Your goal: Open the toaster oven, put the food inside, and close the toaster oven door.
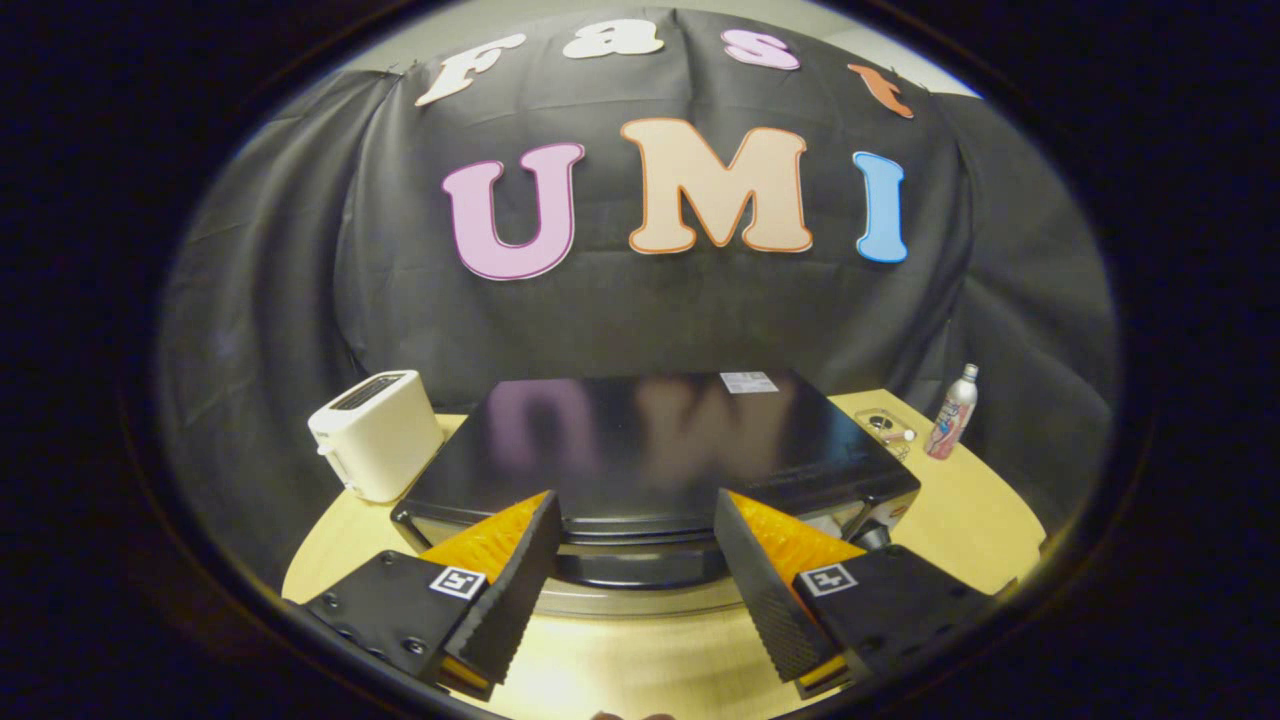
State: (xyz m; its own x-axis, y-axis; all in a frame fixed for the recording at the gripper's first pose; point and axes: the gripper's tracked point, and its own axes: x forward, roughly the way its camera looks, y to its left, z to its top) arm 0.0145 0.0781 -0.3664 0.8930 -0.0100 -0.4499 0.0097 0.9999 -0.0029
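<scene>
From the gripper view, the gripper [636, 560] hangs above the front edge of the toaster oven [660, 445], its two fingers spread wide apart and clamped on nothing. The oven is a black box with a glossy flat top that mirrors the wall behind it. It sits on a round, pale wooden table [960, 520], just ahead of the fingers and partly between them. The dark curved handle [640, 572] at the oven's front lies in the gap between the fingertips, with neither finger appearing to touch it, though the fisheye bend makes that hard to judge. The door looks to be closed, seen from above.

Left of the oven, just beside its corner, stands a white slot toaster [375, 432]. To the right, near the back of the table, is a small clear dish [885, 428] with some small items in it, too small to make out. Just beyond the dish stands a slim bottle [951, 410] with a pink label and a silver cap.
</scene>
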